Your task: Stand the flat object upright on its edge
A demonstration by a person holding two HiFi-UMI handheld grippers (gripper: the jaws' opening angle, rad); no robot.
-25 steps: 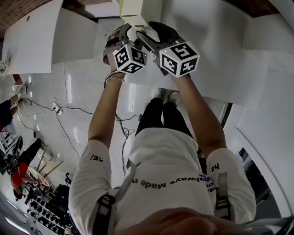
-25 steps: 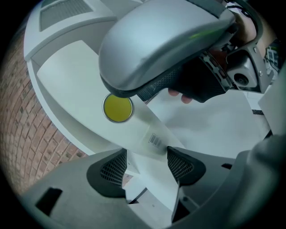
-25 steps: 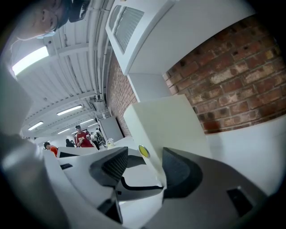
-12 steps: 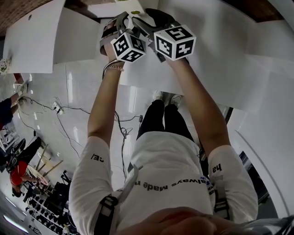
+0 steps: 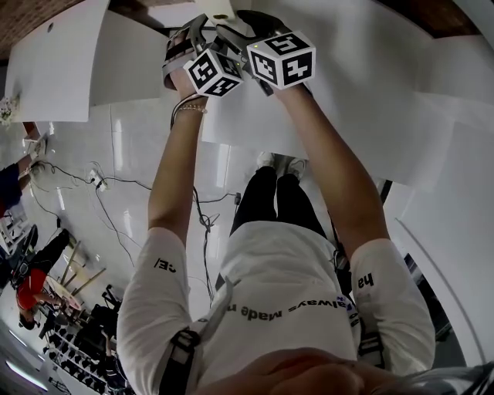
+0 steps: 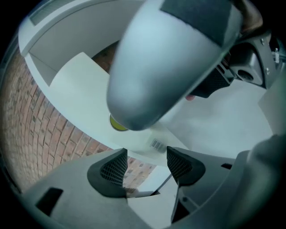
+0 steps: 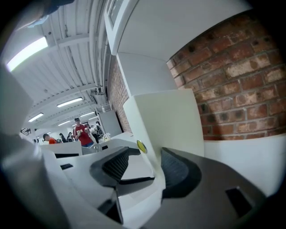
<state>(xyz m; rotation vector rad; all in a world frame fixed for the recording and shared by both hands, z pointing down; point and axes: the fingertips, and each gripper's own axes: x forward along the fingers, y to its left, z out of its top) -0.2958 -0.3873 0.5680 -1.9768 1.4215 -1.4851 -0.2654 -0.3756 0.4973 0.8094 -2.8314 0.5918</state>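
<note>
The flat object is a cream box [image 5: 218,8] with a yellow round sticker [image 7: 141,146] and a barcode [image 6: 156,144]. In the head view only its near end shows at the top edge, above both grippers. In the right gripper view the box [image 7: 165,120] stands on edge before a brick wall. Its thin side runs down between the jaws of my right gripper [image 7: 144,167], against the right pad [image 7: 176,172] and with a gap to the left pad; these jaws have just been closing a little. My left gripper [image 6: 147,165] is open, with the box's lower edge [image 6: 85,94] just beyond its fingertips.
The white table [image 5: 370,92] stretches right and far. A brick wall [image 7: 237,67] backs it. The right gripper's grey body [image 6: 170,58] fills the top of the left gripper view. People [image 7: 82,132] stand among other tables far back. Cables [image 5: 100,185] lie on the floor.
Both hands have moved toward the top of the head view, away from the person. Less of the box shows there now, since it has passed the frame's top edge.
</note>
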